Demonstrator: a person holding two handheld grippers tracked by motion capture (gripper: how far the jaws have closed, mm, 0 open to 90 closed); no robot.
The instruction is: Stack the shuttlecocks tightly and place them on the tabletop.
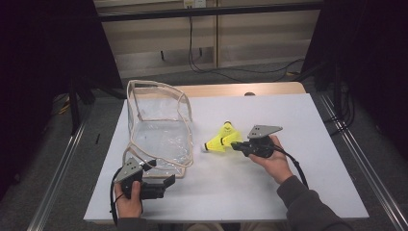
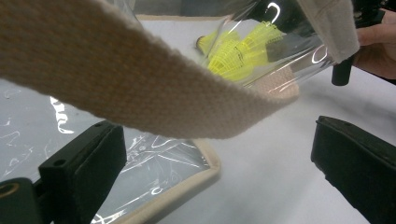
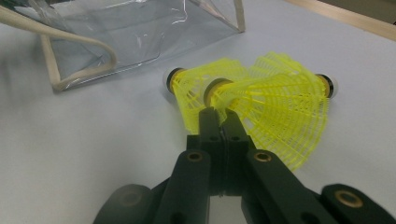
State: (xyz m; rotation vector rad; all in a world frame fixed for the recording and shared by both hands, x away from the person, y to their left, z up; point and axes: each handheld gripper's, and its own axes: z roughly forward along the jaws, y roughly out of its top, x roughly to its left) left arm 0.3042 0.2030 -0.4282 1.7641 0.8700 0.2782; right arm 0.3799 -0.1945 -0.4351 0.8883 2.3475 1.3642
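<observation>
Three yellow shuttlecocks point(image 1: 220, 139) lie bunched on the white board, right of a clear plastic bag point(image 1: 159, 130) with beige trim. My right gripper point(image 1: 235, 144) comes in from the right, and in the right gripper view its jaws point(image 3: 219, 114) are pressed together on the net skirt of the middle shuttlecock point(image 3: 275, 107). My left gripper point(image 1: 167, 184) sits at the bag's near corner. In the left gripper view it stands open point(image 2: 219, 172) with nothing between the jaws, and the bag's beige strap point(image 2: 116, 79) crosses just above. The shuttlecocks point(image 2: 238, 51) show through the plastic.
The white board point(image 1: 288, 192) lies on a wooden table whose edge point(image 1: 231, 89) shows at the back. Dark metal rails run along both sides on the floor. Cables hang by the back wall. A hand point(image 2: 378, 42) holding the right gripper shows beyond the bag.
</observation>
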